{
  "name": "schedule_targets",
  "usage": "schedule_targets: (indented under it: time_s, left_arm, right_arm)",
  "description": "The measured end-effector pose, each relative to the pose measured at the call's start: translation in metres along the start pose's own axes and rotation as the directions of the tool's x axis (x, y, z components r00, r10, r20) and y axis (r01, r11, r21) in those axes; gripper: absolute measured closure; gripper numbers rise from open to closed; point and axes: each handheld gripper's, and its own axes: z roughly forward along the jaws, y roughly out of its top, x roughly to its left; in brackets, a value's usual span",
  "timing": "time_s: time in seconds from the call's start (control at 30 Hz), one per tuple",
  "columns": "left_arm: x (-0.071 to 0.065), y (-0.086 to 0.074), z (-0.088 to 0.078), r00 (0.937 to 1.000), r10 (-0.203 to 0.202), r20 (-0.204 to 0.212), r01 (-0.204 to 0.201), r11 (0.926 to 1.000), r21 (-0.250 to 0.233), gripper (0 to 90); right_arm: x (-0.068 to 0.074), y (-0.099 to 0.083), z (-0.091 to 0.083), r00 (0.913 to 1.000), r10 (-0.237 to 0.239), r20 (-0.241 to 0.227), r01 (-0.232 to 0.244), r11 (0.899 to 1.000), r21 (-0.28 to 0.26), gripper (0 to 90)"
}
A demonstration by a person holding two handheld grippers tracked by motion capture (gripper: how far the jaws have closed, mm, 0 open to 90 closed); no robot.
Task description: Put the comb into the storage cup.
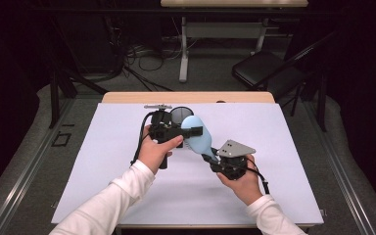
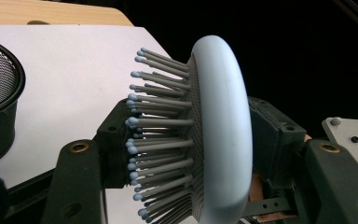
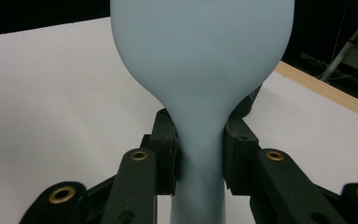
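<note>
A white sheet (image 1: pixel 127 161) covers the wooden table (image 1: pixel 127 97), whose bare far edge shows at twelve o'clock in the high view. Above the middle of the sheet a pale blue hairbrush (image 1: pixel 198 134) is held off the surface between the two grippers; its long axis runs from the handle at about five o'clock to the oval head at about eleven o'clock, so the head points away from the person and a little to the left. In the left gripper view the brush head (image 2: pixel 223 135) stands on edge, with its grey, ball-tipped bristles (image 2: pixel 161 135) facing nine o'clock. A black mesh cup (image 1: pixel 178 115) stands on the sheet just beyond the brush head, at twelve o'clock from it; what lies inside I cannot tell. The left gripper (image 1: pixel 192 131) comes in from nine o'clock with its jaws either side of the head, one at the bristle tips and one at the smooth back; whether they already press I cannot tell. The right gripper (image 1: pixel 211 159) sits at the five o'clock end, its jaws narrowed and clamped on the handle's neck (image 3: pixel 200 154), one pad on each side
</note>
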Motion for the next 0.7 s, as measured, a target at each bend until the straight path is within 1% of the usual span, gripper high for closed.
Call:
schedule_targets:
  time_s: [0.13,0.23,0.43,0.6,0.7]
  left_arm:
    - [0.0,0.0003,-0.0005,1.0,-0.008,0.003,0.008,0.9999,-0.009,41.4]
    - [0.0003,0.0004,-0.001,1.0,0.005,-0.006,-0.005,1.0,-0.002,44.4]
    - [0.001,0.0002,-0.001,1.0,0.007,0.001,-0.007,1.0,-0.003,45.4]
    - [0.0012,0.0004,-0.0002,0.9999,-0.007,0.016,0.007,0.9999,-0.01,45.9]
    - [0.0016,0.0007,0.0,0.9997,-0.012,0.02,0.012,0.9999,-0.006,46.2]
  right_arm:
    - [-0.0001,-0.0001,0.0,1.0,0.0,0.0,0.0,1.0,-0.001,69.4]
    - [-0.0003,-0.0001,0.0,1.0,0.001,0.0,-0.001,1.0,-0.001,69.3]
    - [-0.0002,-0.0005,0.0003,1.0,0.001,0.001,-0.001,1.0,-0.001,69.4]
    - [-0.0005,-0.0003,-0.0001,1.0,0.002,0.002,-0.002,1.0,-0.002,69.4]
    - [-0.0007,-0.0004,-0.0003,1.0,0.003,0.002,-0.003,1.0,-0.003,69.4]
